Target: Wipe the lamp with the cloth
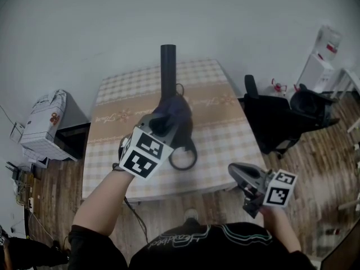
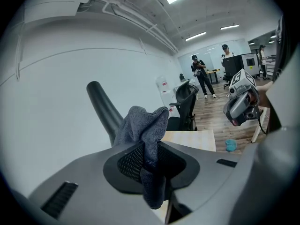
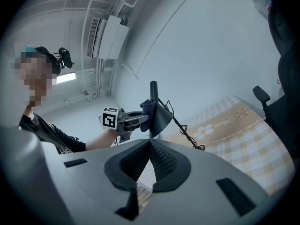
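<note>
Left gripper point(image 2: 152, 161): jaws clamped on crumpled dark grey-blue microfibre cloth point(image 2: 143, 125), most of it bunched beyond the jaw tips. Cloth held against black desk lamp point(image 1: 167, 66) at the foot of its upright tube stem. Lamp standing mid-table on beige checked tablecloth point(image 1: 225, 128), black cable looped at near side. Right gripper point(image 3: 149, 146): jaws together, nothing between, at near right table corner, well apart from lamp.

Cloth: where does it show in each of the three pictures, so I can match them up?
Head view: centre, cloth against the lamp.
Left gripper view: centre, cloth pinched in the jaws.
Right gripper view: small, just above centre, cloth.
Shared landmark: the lamp's black pole.
</note>
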Motion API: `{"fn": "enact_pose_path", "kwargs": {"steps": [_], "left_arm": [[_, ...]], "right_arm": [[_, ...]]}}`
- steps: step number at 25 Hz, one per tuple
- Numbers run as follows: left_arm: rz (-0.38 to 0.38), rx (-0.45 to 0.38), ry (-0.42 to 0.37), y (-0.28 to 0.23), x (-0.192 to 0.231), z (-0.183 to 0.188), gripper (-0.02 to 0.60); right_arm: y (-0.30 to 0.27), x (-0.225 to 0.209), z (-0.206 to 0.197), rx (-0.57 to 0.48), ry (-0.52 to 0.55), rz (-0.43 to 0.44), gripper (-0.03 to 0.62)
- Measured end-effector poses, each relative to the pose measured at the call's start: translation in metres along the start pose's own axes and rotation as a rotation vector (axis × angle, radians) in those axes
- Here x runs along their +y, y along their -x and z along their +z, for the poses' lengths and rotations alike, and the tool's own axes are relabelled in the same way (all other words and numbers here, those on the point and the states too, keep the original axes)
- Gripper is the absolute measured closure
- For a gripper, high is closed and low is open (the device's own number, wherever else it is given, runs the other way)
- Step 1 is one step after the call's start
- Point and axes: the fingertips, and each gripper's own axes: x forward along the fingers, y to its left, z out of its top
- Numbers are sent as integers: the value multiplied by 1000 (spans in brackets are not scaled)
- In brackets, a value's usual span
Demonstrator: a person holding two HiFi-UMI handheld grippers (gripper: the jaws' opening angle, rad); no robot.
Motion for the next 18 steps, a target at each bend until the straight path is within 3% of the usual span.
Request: {"fn": "enact_pose_path", "kwargs": {"steps": [18], "left_arm": [[-62,58,46,1,-54,-41,509]], "right_arm": [[23,12,-33,0,-46,-13,583]]}}
